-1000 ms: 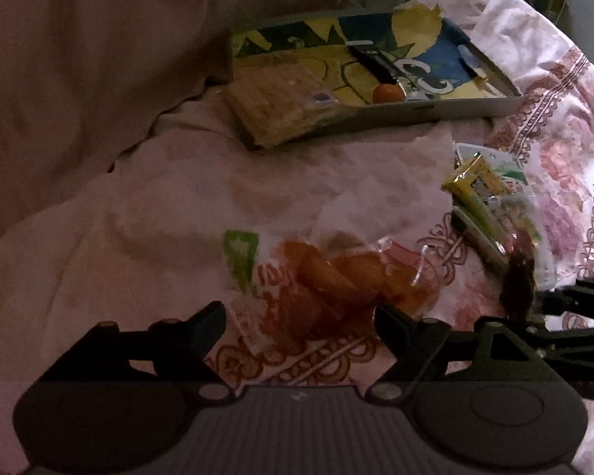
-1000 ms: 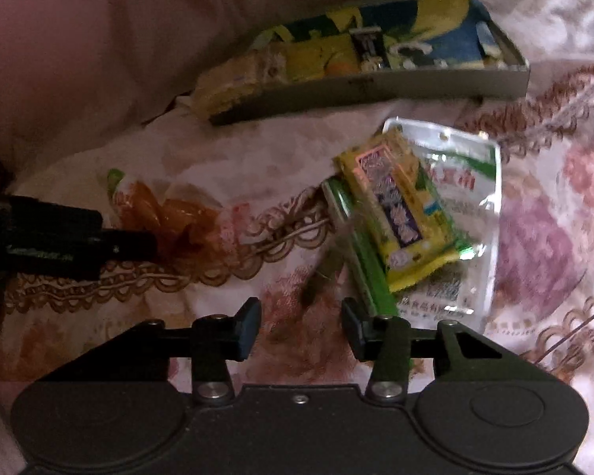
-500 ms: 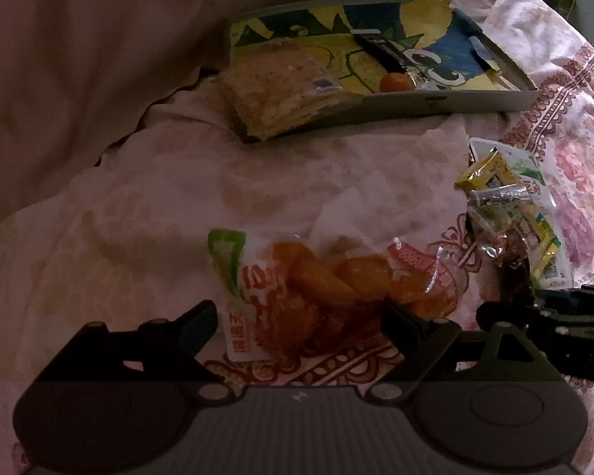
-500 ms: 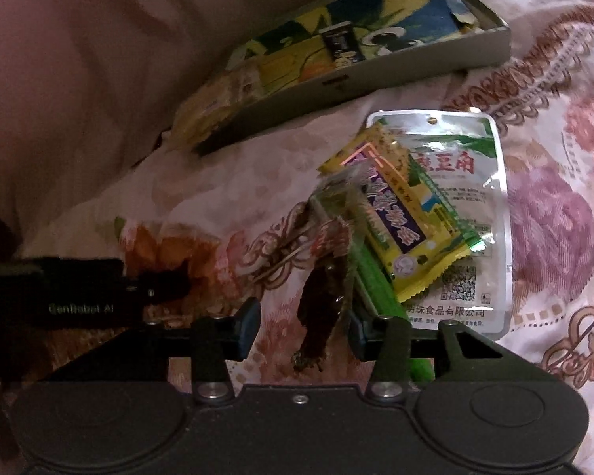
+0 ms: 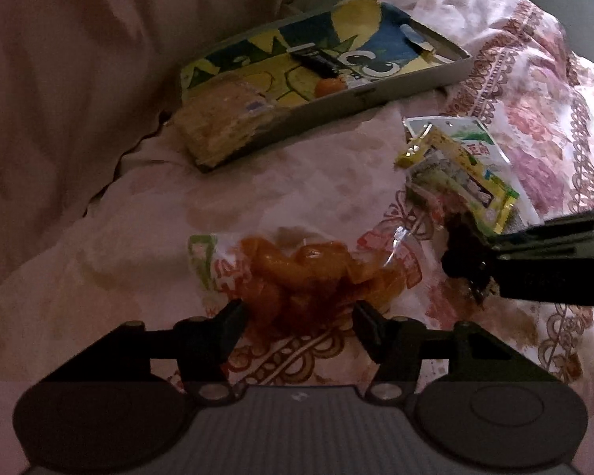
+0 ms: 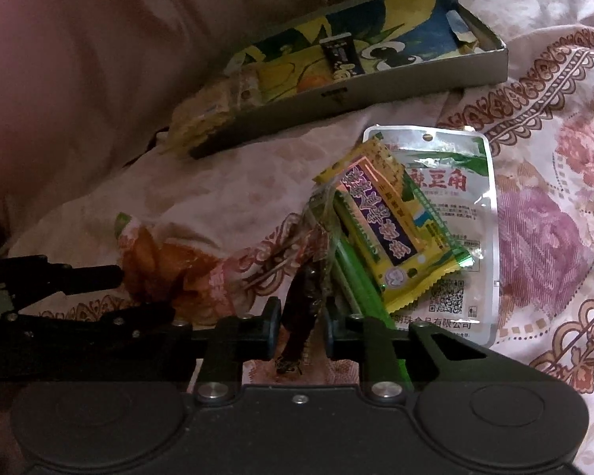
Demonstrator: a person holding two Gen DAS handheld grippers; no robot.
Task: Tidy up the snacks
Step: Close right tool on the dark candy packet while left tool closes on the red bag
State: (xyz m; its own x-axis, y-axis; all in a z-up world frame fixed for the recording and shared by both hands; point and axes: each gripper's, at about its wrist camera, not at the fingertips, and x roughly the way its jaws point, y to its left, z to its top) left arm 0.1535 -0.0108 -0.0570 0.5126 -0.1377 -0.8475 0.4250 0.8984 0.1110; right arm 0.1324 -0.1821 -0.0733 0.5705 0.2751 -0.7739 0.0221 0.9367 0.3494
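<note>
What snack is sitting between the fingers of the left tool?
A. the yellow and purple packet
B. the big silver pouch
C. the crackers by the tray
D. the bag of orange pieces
D: in the left wrist view, the bag of orange pieces lies between the closing jaws of the left tool, far from the other snacks.

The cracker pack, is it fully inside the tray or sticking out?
Sticking out: the cracker pack overhangs the tray's near corner onto the floral bedcover.
</note>
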